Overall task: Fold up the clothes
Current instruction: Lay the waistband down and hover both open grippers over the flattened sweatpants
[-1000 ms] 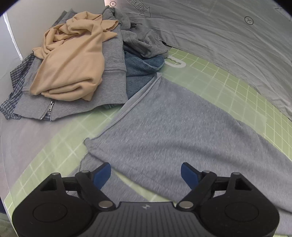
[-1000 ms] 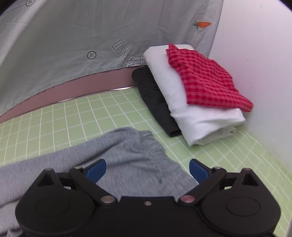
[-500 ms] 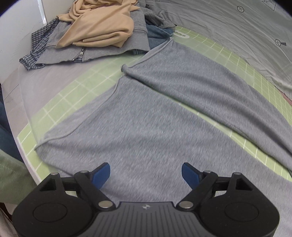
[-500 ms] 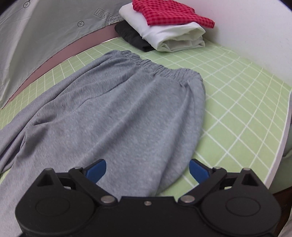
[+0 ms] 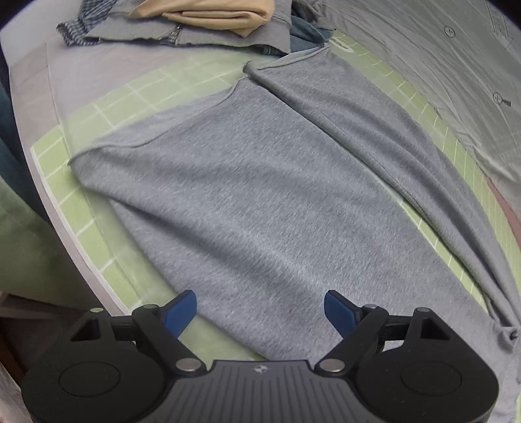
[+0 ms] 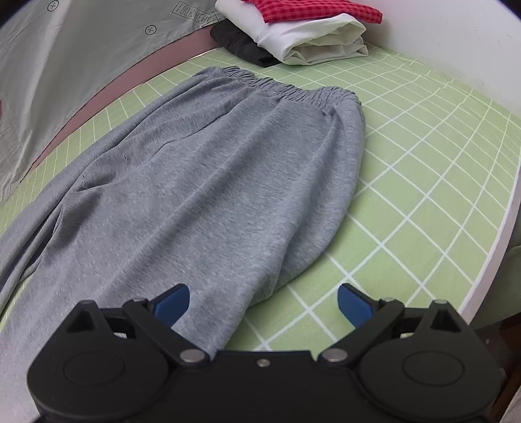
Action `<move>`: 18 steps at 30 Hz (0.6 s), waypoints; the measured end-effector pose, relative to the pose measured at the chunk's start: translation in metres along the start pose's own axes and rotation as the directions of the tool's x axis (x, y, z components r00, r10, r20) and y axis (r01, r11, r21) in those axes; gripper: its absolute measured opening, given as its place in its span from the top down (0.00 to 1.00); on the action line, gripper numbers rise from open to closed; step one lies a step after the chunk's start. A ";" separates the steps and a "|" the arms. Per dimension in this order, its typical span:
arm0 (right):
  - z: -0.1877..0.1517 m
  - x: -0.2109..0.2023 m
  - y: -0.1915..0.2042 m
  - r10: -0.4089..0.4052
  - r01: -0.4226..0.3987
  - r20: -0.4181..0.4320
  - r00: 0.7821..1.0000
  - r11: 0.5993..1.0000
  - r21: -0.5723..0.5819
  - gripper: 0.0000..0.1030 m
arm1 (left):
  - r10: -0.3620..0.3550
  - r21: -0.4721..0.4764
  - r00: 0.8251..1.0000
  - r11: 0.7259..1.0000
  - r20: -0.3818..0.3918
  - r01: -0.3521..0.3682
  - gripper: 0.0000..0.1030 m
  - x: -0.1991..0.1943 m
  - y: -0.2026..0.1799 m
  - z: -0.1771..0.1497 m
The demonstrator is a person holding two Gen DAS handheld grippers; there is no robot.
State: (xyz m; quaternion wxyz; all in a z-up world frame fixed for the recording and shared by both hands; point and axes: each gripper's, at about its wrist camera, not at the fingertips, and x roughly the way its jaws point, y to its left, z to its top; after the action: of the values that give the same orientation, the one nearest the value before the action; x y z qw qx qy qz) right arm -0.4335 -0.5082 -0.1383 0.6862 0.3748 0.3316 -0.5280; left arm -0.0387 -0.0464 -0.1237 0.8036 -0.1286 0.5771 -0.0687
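Trousers: grey sweatpants (image 6: 195,182) lie flat on the green grid mat (image 6: 423,182), waistband toward the folded stack (image 6: 302,35).
Step (judged): grip the near long edge at two points and fold leg over leg.
Left gripper (image 5: 260,312): jaws apart, empty.
Right gripper (image 6: 263,304): jaws apart, empty (straddling the fabric edge).
Surroundings: unfolded pile (image 5: 202,22) at the desk's far end; grey sheet (image 5: 439,65) behind.

Left wrist view: pile of unfolded clothes (image 5: 208,22) at mat's far left corner cut off by top edge; tan garment (image 5: 202,13) only partly in frame. Grey sweatpants (image 5: 260,201) blurred; both legs run out of frame at right.

Right wrist view: red checked cloth (image 6: 312,9) atop folded stack (image 6: 309,42) cropped at top. Sweatpants' leg ends out of frame at left.
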 end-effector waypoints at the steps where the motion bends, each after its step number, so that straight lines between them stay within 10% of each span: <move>1: -0.001 0.000 -0.001 0.007 -0.007 -0.003 1.000 1.000 0.008 0.04 | -0.020 -0.029 1.000 0.999 -0.008 0.020 0.17 0.000 0.004 0.000; 18: -0.013 0.001 0.010 0.013 -0.013 -0.008 1.000 1.000 0.021 0.04 | -0.119 -0.181 0.993 0.976 0.020 0.120 0.22 0.005 0.042 0.018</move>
State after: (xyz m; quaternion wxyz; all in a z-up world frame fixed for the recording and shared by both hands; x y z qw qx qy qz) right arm -0.4246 -0.4961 -0.1444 0.6844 0.3862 0.3265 -0.5252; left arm -0.0215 -0.0056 -0.1351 0.7856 -0.2363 0.5684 -0.0633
